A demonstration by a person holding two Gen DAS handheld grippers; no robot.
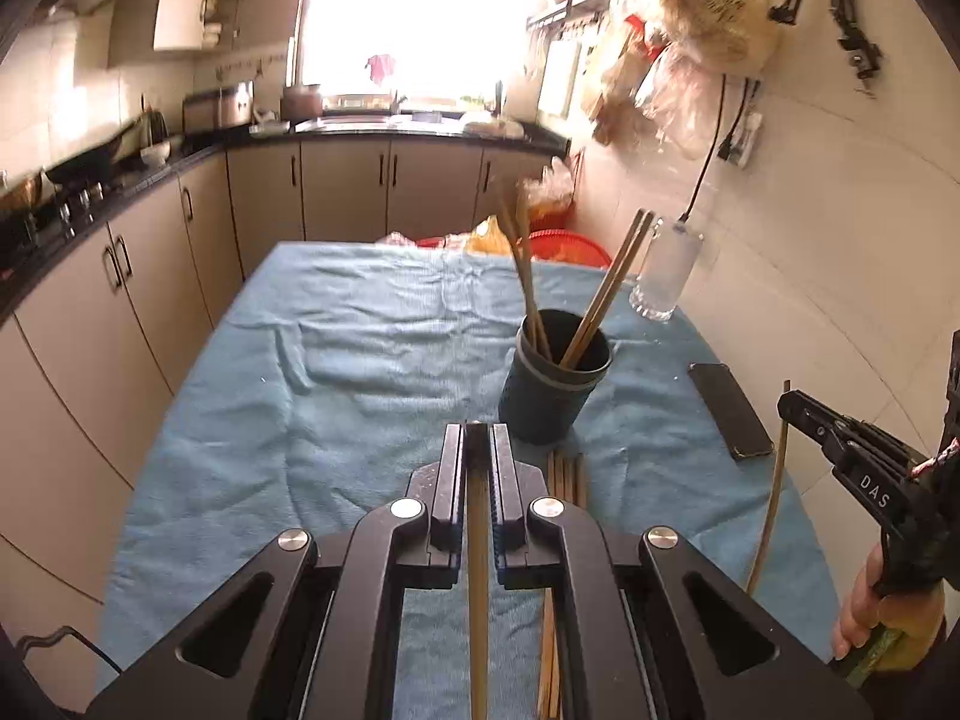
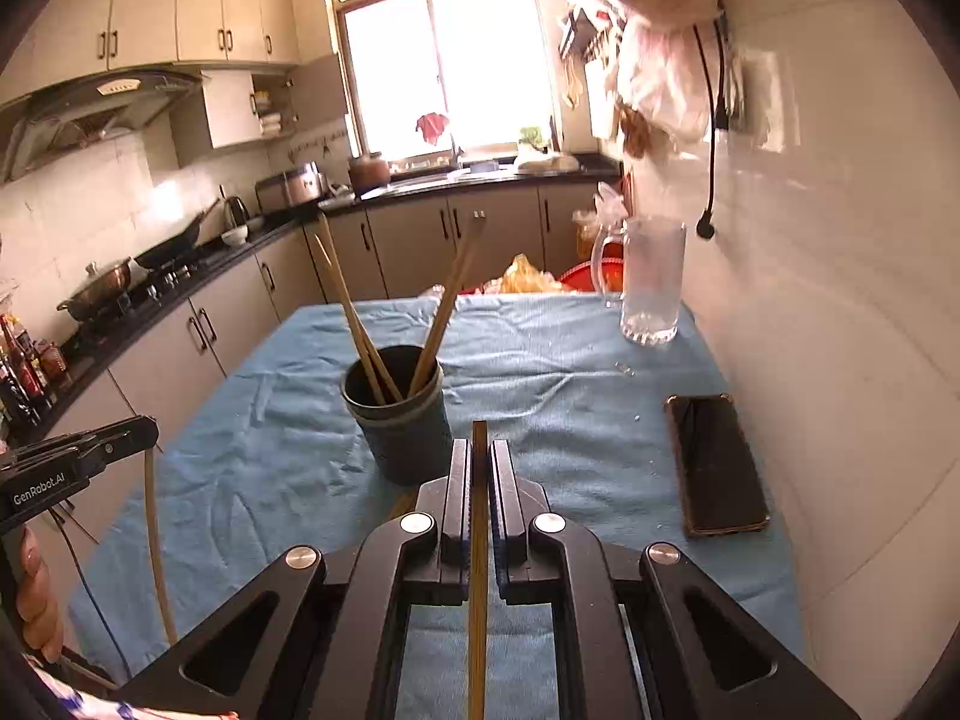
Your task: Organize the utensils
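A dark round holder (image 1: 555,384) stands on the blue cloth and holds several wooden chopsticks (image 1: 606,291); it also shows in the right wrist view (image 2: 399,414). My left gripper (image 1: 478,438) is shut on one chopstick (image 1: 478,588), held just short of the holder. My right gripper (image 2: 479,450) is shut on another chopstick (image 2: 478,600), close behind the holder. Each gripper shows in the other's view, the right one (image 1: 792,405) and the left one (image 2: 141,429), each with its chopstick hanging down. Several loose chopsticks (image 1: 567,477) lie on the cloth in front of the holder.
A black phone (image 2: 714,462) lies on the cloth at the right, near the tiled wall. A glass mug (image 2: 651,282) stands at the far right corner. A red basin (image 1: 567,243) sits beyond the table's far edge. Kitchen counters (image 2: 180,294) run along the left.
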